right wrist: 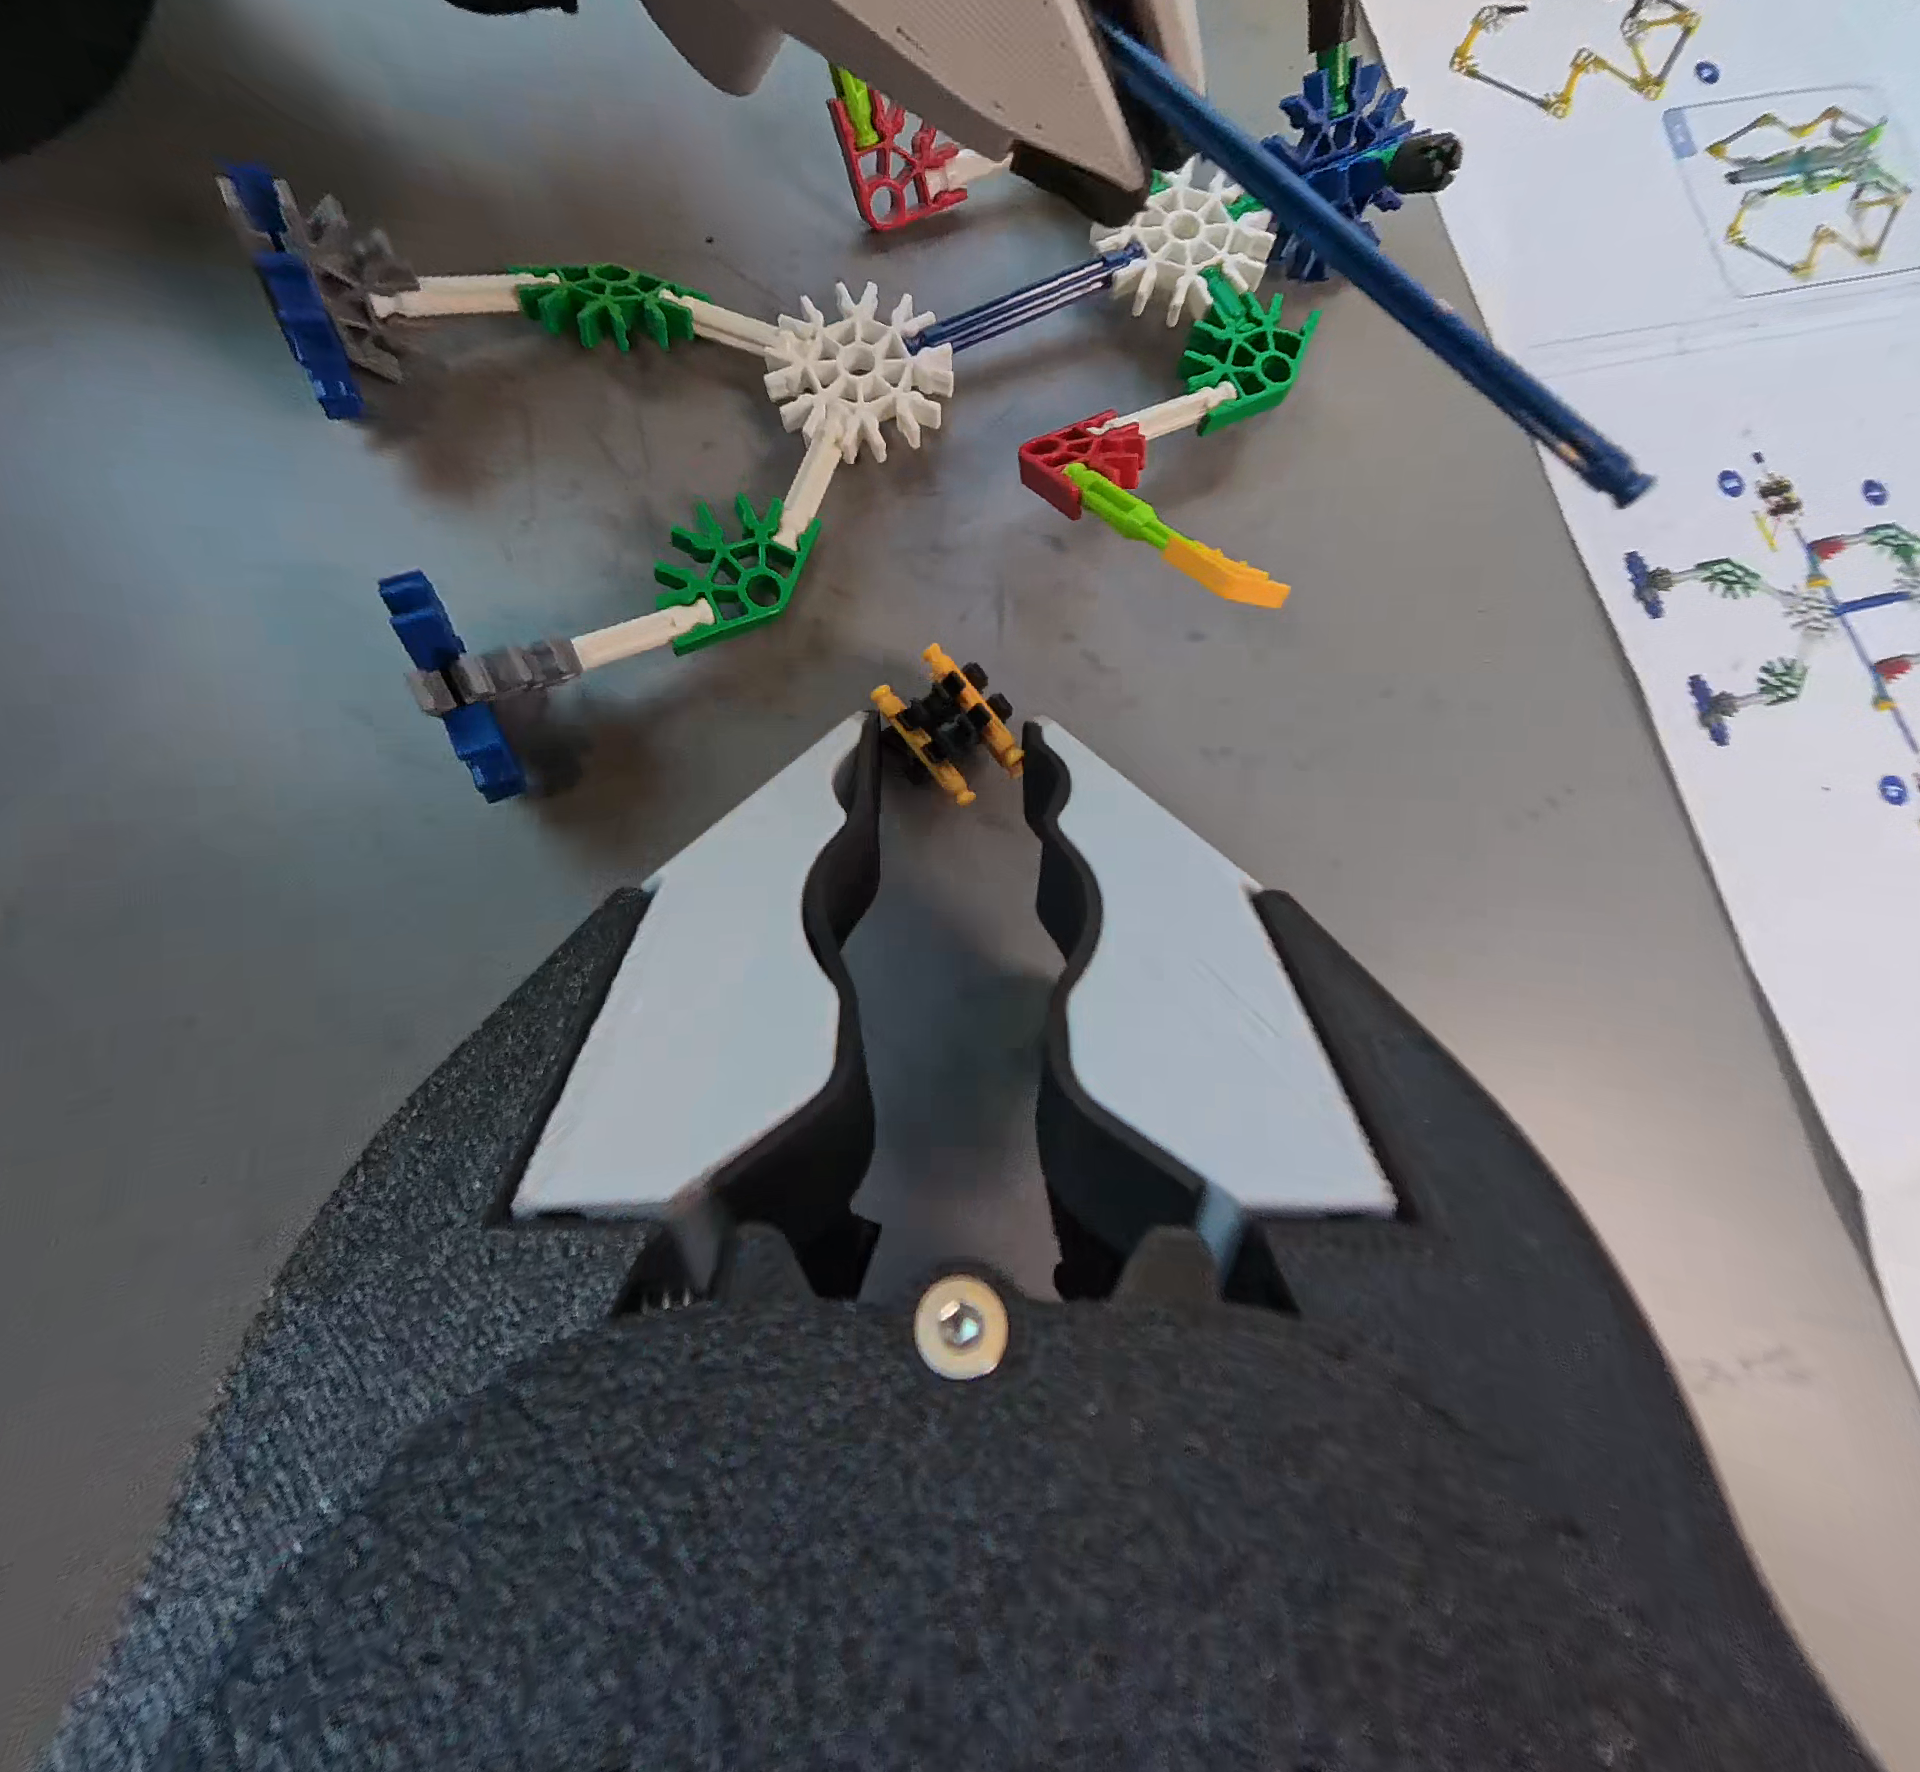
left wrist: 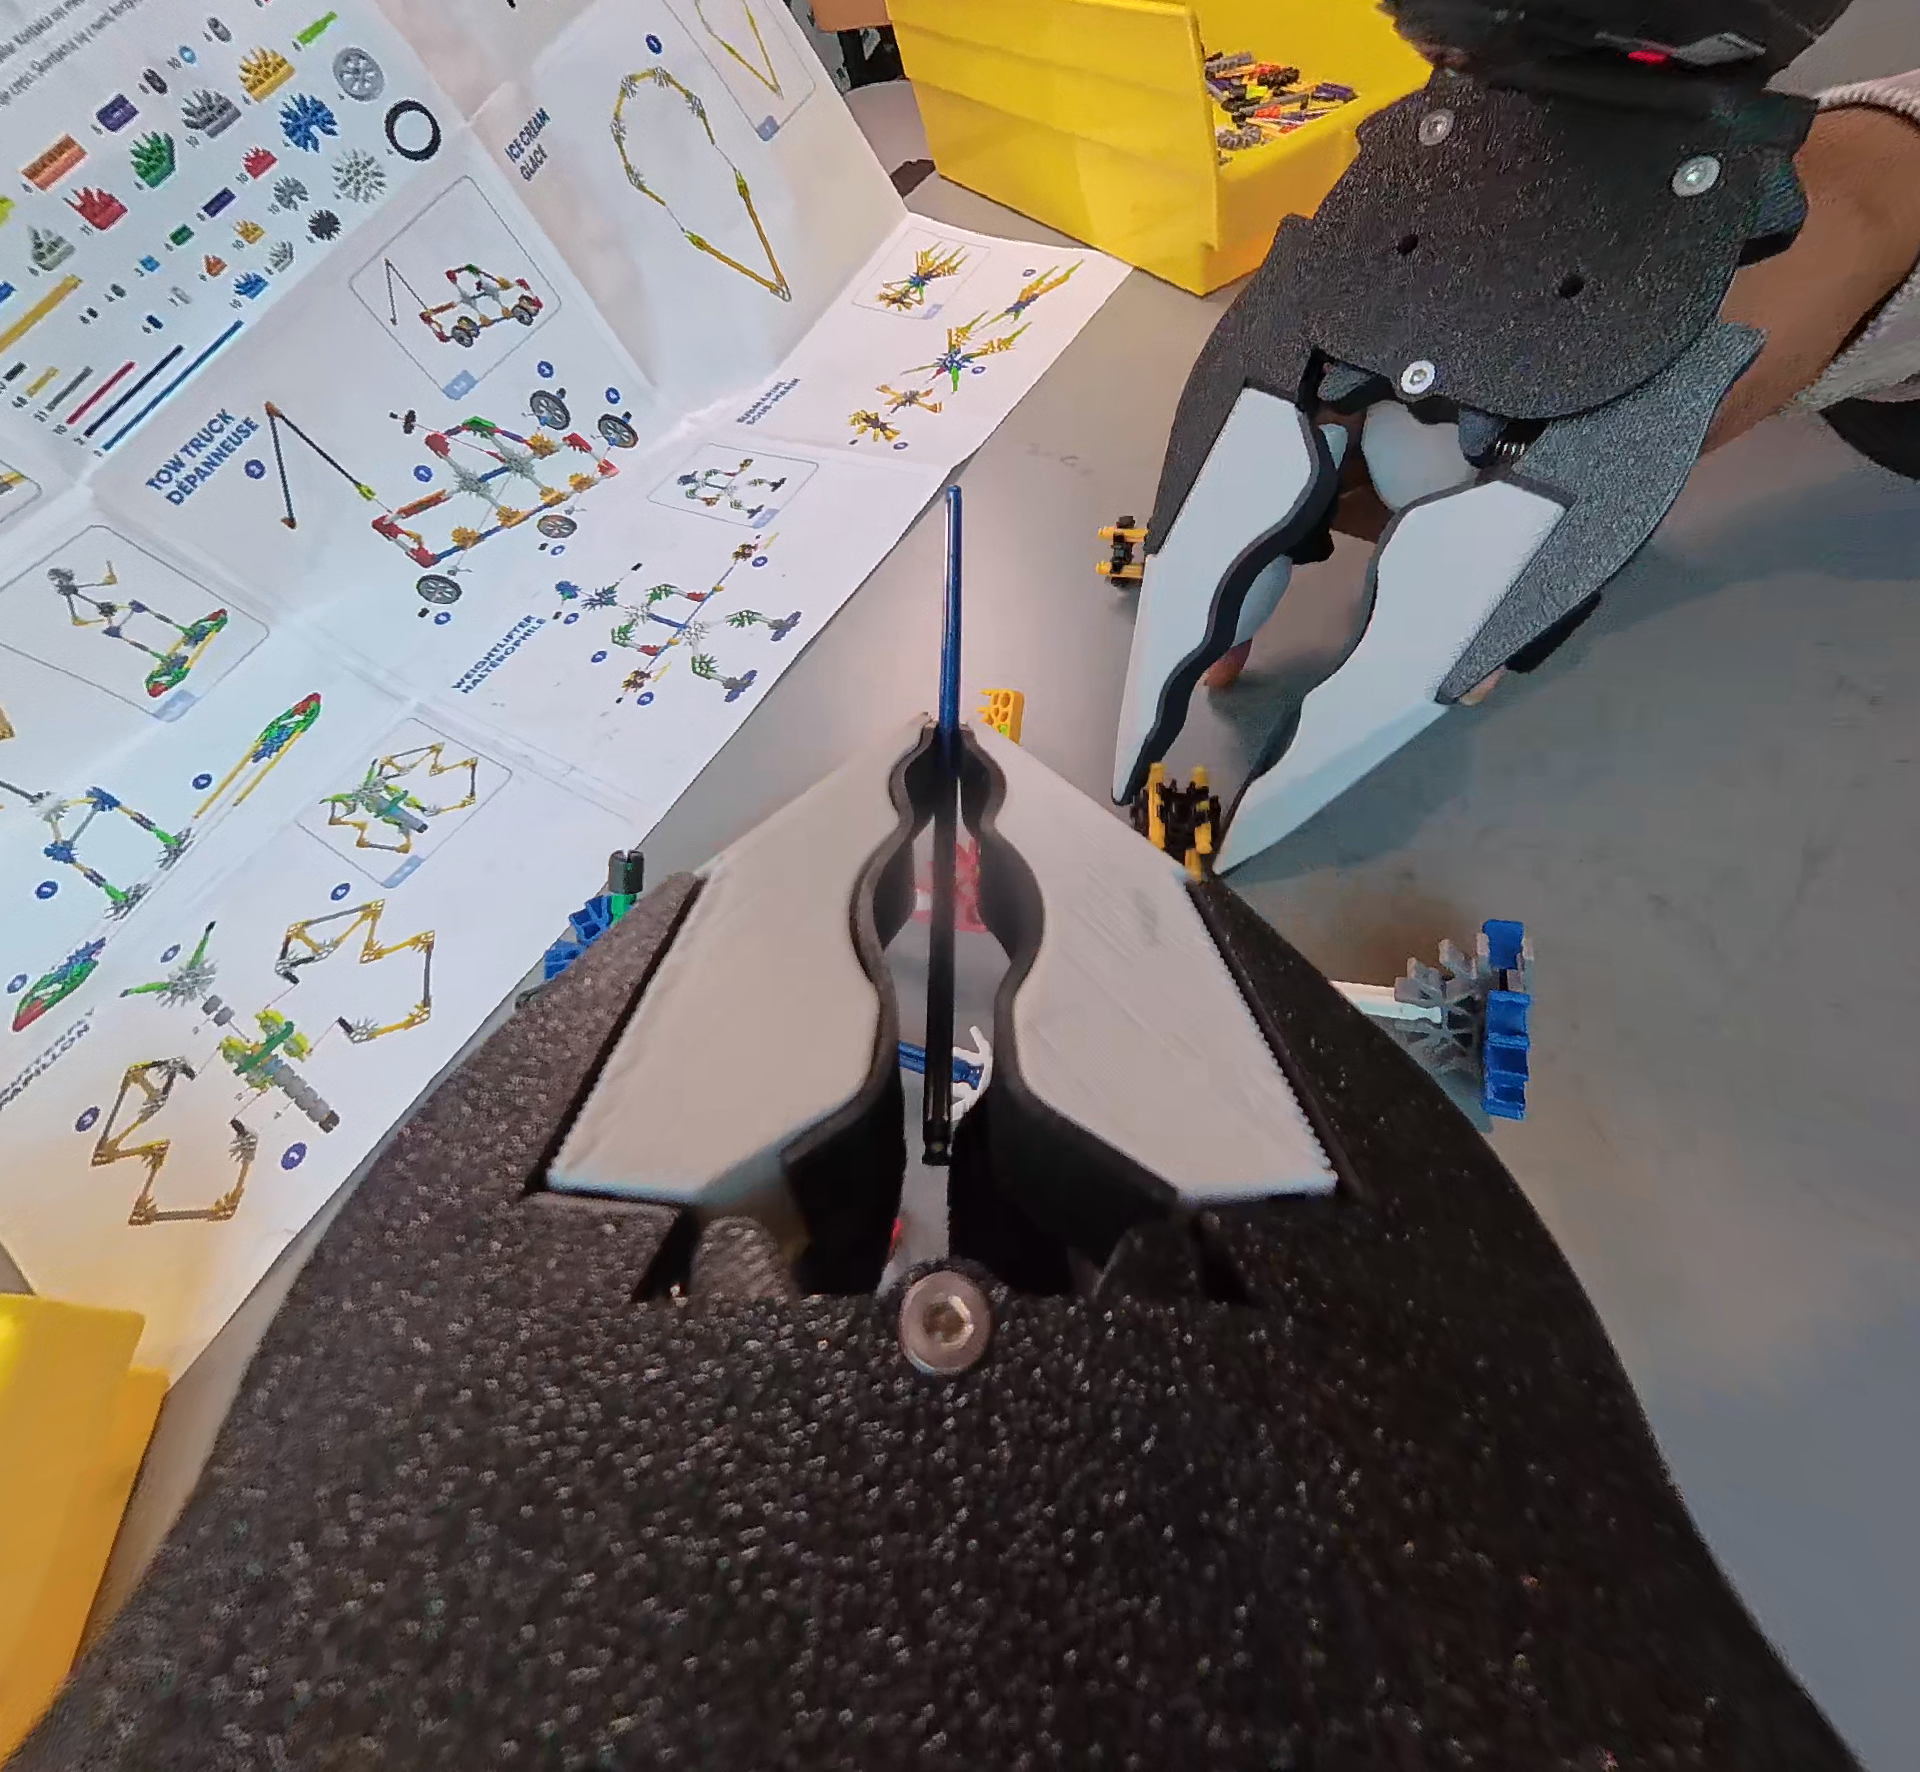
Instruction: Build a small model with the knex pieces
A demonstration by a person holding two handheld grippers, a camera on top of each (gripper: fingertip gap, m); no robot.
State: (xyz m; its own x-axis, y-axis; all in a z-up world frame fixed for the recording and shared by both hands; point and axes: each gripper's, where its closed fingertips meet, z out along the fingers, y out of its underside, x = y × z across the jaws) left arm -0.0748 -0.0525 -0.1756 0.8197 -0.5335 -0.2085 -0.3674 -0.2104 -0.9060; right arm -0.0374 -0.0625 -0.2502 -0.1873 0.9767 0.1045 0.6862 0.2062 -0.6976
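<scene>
The left gripper [left wrist: 948, 756] is seen with its jaws closed tight on a long blue rod [left wrist: 950, 621], which runs up between them and projects past the tips. In the right wrist view the same rod [right wrist: 1382, 278] is seen slanting over the edge of the instruction sheet [right wrist: 1766, 434].

The right gripper [right wrist: 951, 735] is held with its jaws parted to a moderate gap, tips lowered to the grey counter [right wrist: 1351, 787]. A small yellow-and-black connector piece [right wrist: 948, 720] is found on the counter between the tips; contact with the left tip cannot be confirmed.

Just beyond it, a partly built figure [right wrist: 857, 372] of white, green, red, grey and blue parts is laid flat on the counter. A yellow bin [left wrist: 1049, 70] holding small parts is noted at the far side, beside the unfolded sheet [left wrist: 416, 475]. A person's hand [left wrist: 1808, 288] is seen behind the right gripper [left wrist: 1179, 813].
</scene>
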